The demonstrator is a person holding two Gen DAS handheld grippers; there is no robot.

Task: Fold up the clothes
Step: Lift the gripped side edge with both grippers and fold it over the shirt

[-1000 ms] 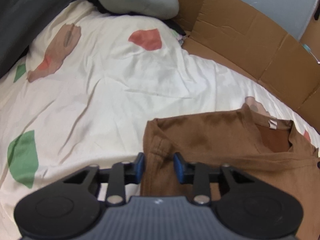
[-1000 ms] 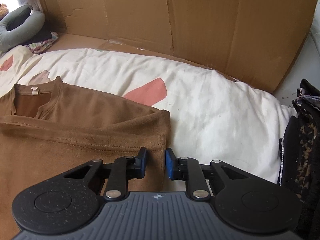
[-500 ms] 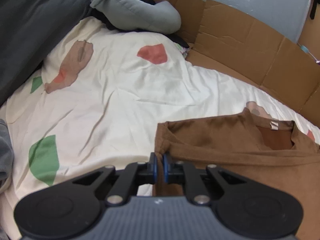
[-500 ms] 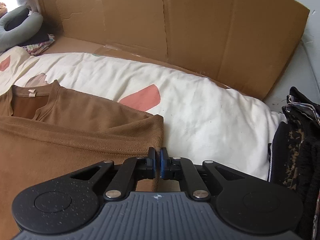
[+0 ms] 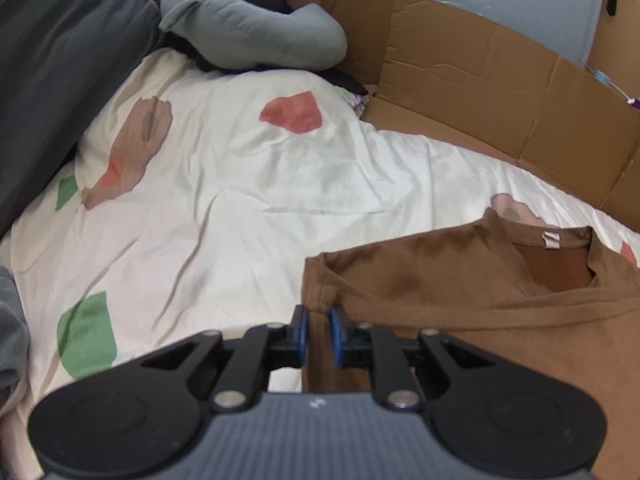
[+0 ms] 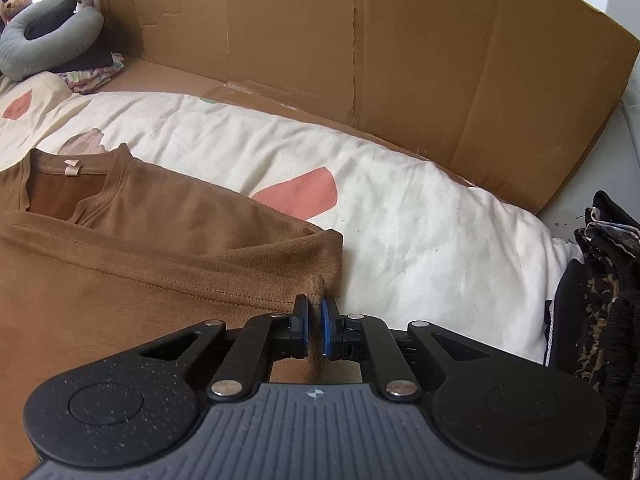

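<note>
1. The left gripper (image 5: 318, 330) was nearly closed, and its blue pads pinched the left edge of the brown shirt (image 5: 460, 280). Its jaws had closed on the cloth and then eased out a bit, with the cloth between them.
2. The right gripper (image 6: 315, 330) was squeezed tight on the right edge of the same shirt (image 6: 160, 248), with a fold of cloth poking up between the pads.
3. The shirt lay flat on the white bedsheet (image 5: 240, 200), with its neck hole at about 1 o'clock from the left gripper and 10 o'clock from the right one.
4. The step looked like grabbing both sides to start a fold. Next, both hands would likely need to lift together and carry the cloth over, keeping it even.
5. I counted one shirt and two grippers.
6. Farther out there was one grey curved pillow (image 5: 256, 36) at 11 o'clock, one cardboard wall (image 6: 360, 60) at 12 o'clock, and one dark pile of clothes (image 6: 600, 300) at 3 o'clock.
</note>
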